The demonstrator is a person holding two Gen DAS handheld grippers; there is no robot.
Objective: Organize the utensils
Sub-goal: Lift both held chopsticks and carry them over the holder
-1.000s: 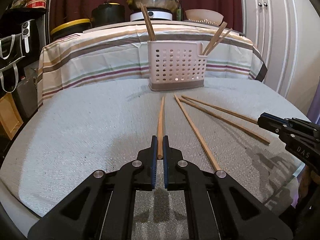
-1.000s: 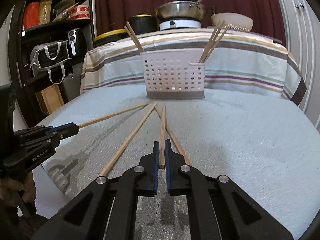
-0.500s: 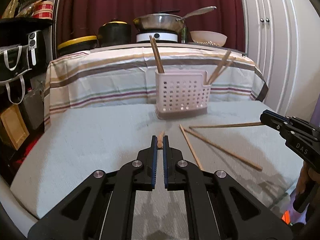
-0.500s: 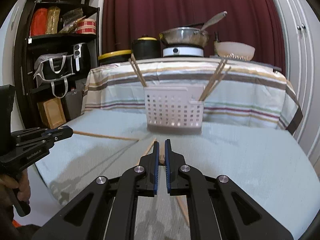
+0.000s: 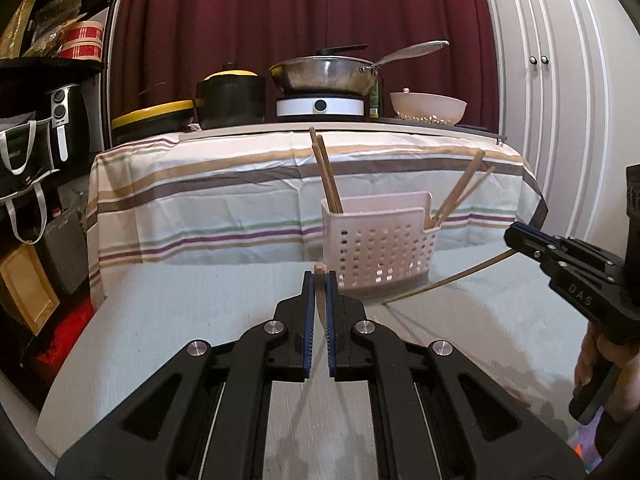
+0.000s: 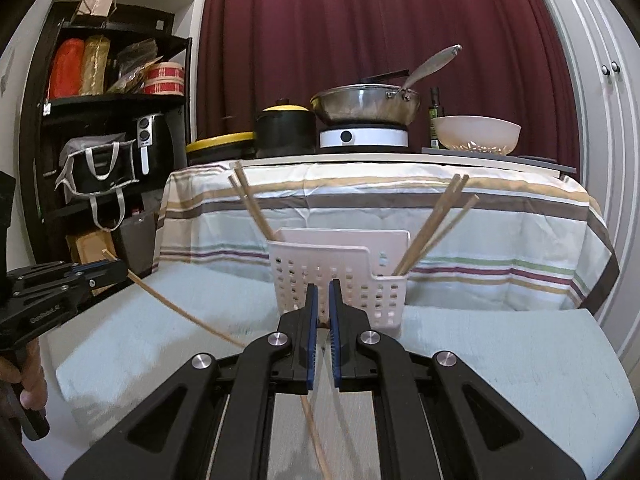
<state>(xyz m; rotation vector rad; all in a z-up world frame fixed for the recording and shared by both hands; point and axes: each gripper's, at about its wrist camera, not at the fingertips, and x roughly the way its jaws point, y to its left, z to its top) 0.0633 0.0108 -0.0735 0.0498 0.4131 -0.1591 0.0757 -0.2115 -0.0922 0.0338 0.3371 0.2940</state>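
Dark red curtain [image 5: 304, 12] at back, striped-cloth counter [image 5: 240, 184] below it with steel wok [image 5: 324, 76] on white hotplate [image 5: 320, 106], black pot with yellow lid [image 5: 231, 98], and pale bowl [image 5: 428, 108]. Black shelf unit [image 6: 112, 100] far left, white cabinet doors [image 5: 536, 80] right. Near: pale grey padded table [image 5: 192, 312].

White perforated plastic utensil caddy [image 5: 378, 252] at far centre of table, wooden chopsticks leaning out of left end [image 5: 326, 180] and right end [image 5: 460, 196].

Left gripper [image 5: 319, 280] pressed together, pinching wooden chopstick [image 5: 319, 269] end-on, tip poking just past blue pads [image 5: 307, 304]. In right view, same stick [image 6: 176, 306] running from left gripper down toward near centre.

Right gripper [image 6: 323, 292] pressed together on second wooden chopstick [image 5: 448, 278], seen from left view slanting from its tip down-left to table just right of caddy. From own view, stick barely visible between pads.

Another loose chopstick [image 6: 316, 440] on table, near, under right gripper.
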